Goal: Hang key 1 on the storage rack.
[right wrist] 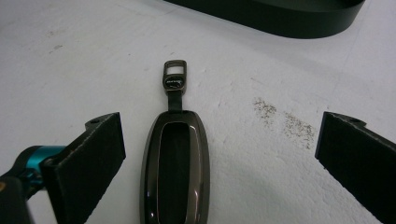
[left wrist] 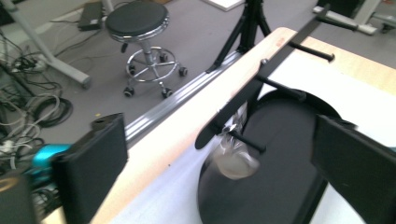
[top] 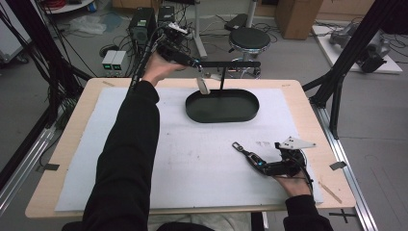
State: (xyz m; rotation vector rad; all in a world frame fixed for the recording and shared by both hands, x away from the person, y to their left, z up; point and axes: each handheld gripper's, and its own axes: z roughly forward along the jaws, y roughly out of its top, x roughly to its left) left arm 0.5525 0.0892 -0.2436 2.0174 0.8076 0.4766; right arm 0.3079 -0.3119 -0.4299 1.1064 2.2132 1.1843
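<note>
Dark key fob [right wrist: 176,163] between right claw [right wrist: 219,163] jaws (untouched)

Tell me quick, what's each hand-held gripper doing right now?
Left hand-held gripper: open, holding nothing, at the rack.
Right hand-held gripper: open, straddling the key fob.

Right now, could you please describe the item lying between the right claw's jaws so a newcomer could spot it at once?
On the white mat, look to the near right, in front of the black oval tray. There, at the right claw, lies a key fob: slim, glossy, dark, with a metal loop on a short strap, the mat's lone loose item.
</note>
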